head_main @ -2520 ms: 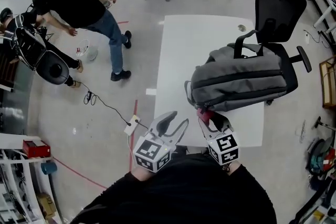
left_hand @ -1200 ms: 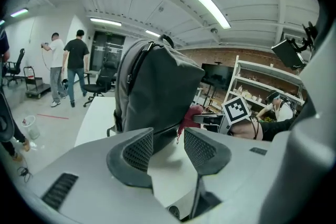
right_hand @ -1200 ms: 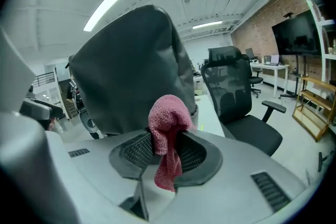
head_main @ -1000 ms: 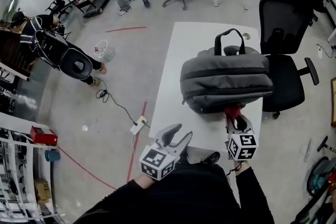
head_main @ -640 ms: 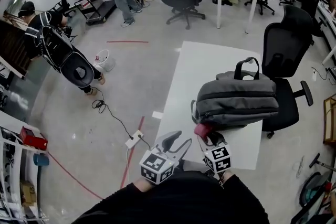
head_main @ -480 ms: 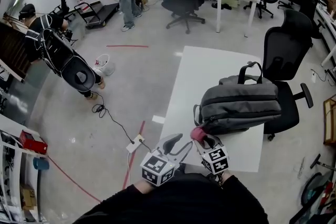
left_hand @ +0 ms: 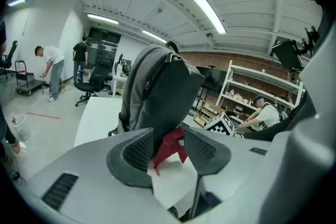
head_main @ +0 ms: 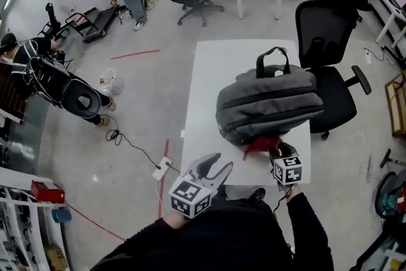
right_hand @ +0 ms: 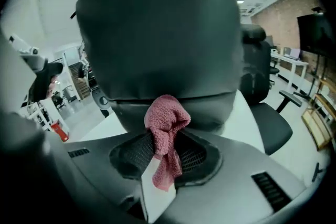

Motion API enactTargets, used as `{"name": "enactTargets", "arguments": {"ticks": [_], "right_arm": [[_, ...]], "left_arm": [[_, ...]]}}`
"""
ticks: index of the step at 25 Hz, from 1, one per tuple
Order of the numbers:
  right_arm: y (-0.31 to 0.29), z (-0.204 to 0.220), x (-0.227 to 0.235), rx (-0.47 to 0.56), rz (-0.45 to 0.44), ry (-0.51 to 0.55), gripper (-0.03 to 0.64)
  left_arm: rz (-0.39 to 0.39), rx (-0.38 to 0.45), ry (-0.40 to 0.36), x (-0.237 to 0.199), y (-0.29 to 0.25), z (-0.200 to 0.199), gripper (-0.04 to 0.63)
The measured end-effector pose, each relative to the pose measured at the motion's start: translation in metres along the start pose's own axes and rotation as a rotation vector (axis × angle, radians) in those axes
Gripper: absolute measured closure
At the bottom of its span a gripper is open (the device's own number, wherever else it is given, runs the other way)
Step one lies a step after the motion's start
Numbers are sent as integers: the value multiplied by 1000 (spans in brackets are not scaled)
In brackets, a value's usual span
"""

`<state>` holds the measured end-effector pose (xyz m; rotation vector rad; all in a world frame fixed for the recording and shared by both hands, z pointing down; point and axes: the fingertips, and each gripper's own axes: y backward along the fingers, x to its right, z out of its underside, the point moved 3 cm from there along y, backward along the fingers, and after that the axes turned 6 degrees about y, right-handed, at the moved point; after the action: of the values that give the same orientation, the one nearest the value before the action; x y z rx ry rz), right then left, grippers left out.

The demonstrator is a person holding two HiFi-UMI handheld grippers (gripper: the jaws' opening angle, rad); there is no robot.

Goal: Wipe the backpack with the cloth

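Right gripper [head_main: 277, 152] clamping red cloth [head_main: 261, 145], holding it against near lower edge of grey backpack [head_main: 266, 98] sitting on white table [head_main: 212, 66]; cloth partly covering jaw pads. Left gripper [head_main: 216, 166] hovering near table edge, jaws gaping, gripping nothing

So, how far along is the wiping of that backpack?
Done: the cloth is picked up and pinched in the right tool. In hand: it looks pressed against the near edge of the backpack, which lies on the table. Left: nothing shows which parts are wiped, so most of the bag may remain. The left tool hangs open and empty.
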<state>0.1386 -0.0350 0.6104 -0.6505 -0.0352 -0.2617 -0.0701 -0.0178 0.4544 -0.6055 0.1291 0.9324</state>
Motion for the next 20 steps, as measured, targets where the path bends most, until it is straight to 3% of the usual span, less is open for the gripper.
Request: {"name": "enactTargets", "arguments": {"ticks": [5,10,14,20], "right_arm": [[39,6,111,39,195,-143,500],[58,22,156,48,236,-213,500],[33,25,130,27,164,-190,500],[-12,11,25,-26,-17,-63,500]], "left_arm": [[-18,-17,-21,29,-18,3,402],[-39,-69,-32,56,-24,22,402],[-75,-56,-14,52,-20,26,402],[-92,-9,11,26,-4,23,402]]}}
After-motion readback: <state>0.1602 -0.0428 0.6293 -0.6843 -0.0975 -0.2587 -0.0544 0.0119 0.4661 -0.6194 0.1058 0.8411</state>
